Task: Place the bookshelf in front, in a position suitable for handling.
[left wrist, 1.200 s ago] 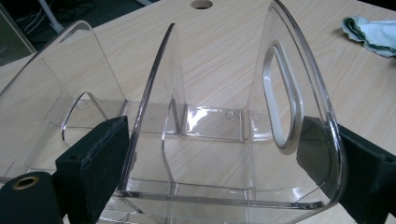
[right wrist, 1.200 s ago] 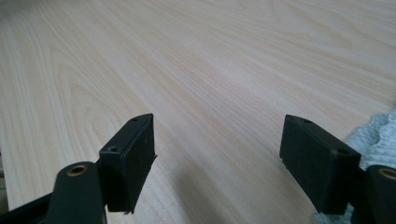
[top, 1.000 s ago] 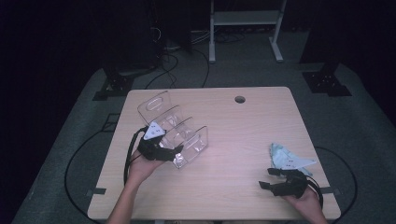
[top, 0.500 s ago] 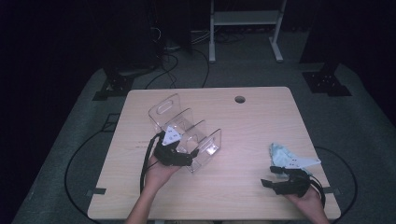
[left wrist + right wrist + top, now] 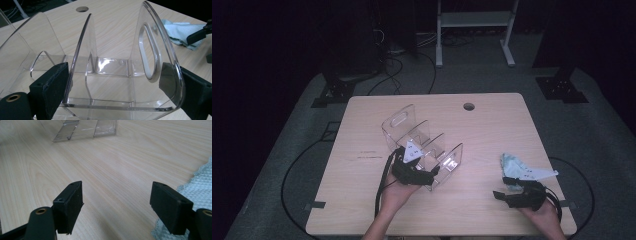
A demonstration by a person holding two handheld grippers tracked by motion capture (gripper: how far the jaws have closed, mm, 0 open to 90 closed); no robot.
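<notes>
L gripper [image 5: 428,172] fingers pinching clear rack [image 5: 422,137] end wall, mid desk [image 5: 492,125]; R gripper [image 5: 117,206] fingers spread wide, empty, low over desk, cloth [image 5: 200,187] just beside

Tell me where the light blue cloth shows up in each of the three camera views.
High view: the light blue cloth lies at the table's right, just ahead of the right gripper.
Left gripper view: upper right, beyond the clear acrylic rack.
Right gripper view: at the right edge, beside the right-hand jaw.
Shared landmark: the clear acrylic rack.
</notes>
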